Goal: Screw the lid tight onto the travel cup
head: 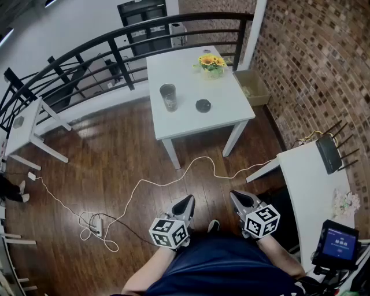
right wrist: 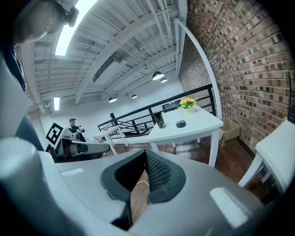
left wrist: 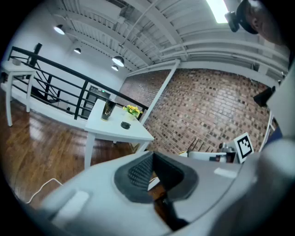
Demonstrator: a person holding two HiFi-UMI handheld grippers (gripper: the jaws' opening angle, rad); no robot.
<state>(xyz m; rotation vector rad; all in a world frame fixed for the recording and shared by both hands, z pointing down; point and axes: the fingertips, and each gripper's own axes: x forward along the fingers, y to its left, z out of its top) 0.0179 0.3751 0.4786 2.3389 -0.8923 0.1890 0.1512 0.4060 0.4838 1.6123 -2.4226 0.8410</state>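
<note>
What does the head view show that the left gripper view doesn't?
Only the head view shows the white power strip on the brown wooden floor. Only the left gripper view shows the round hanging ceiling lamps and the long bright ceiling light. Both show the white square table with the dark see-through travel cup, the round black lid beside it, and the yellow flowers.

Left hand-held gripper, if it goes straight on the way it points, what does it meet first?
The left hand-held gripper angles down, so probably the wooden floor, short of the white table; depth unclear.
</note>
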